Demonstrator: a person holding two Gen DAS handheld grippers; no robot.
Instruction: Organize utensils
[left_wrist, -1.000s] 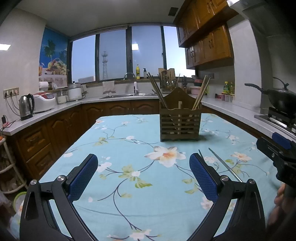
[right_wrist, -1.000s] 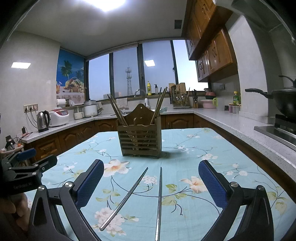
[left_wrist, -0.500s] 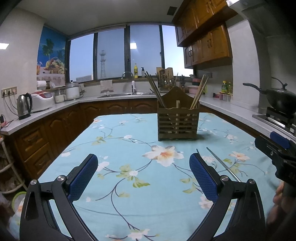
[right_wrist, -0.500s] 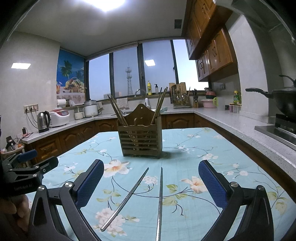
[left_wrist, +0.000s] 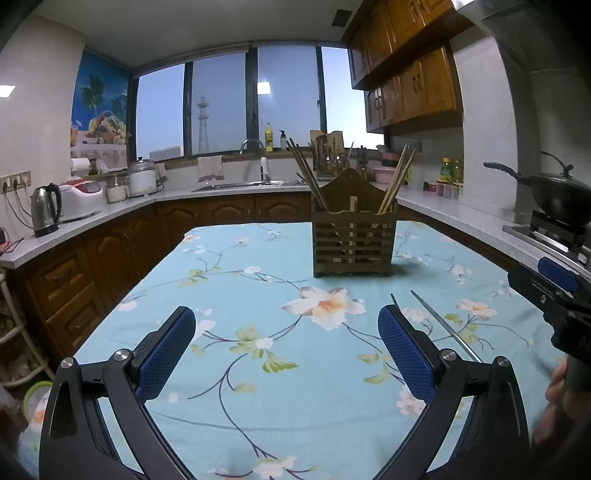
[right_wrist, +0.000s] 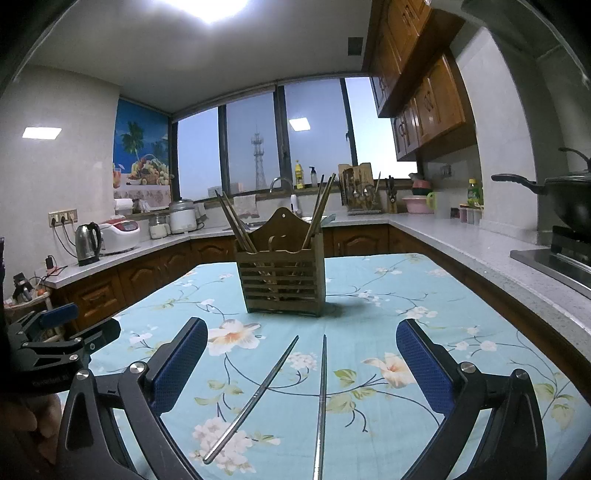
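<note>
chopsticks (right_wrist: 255, 397) flat on tablecloth (right_wrist: 406, 295); right tool (right_wrist: 303, 365) spread wide above.

A home kitchen: sink (left_wrist: 243, 183), wok (left_wrist: 561, 192), kettle (left_wrist: 45, 209), wooden cabinets (left_wrist: 410, 81).

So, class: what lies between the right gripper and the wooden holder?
In the right wrist view, two metal chopsticks lie on the cloth between the right gripper and the wooden holder.
</note>
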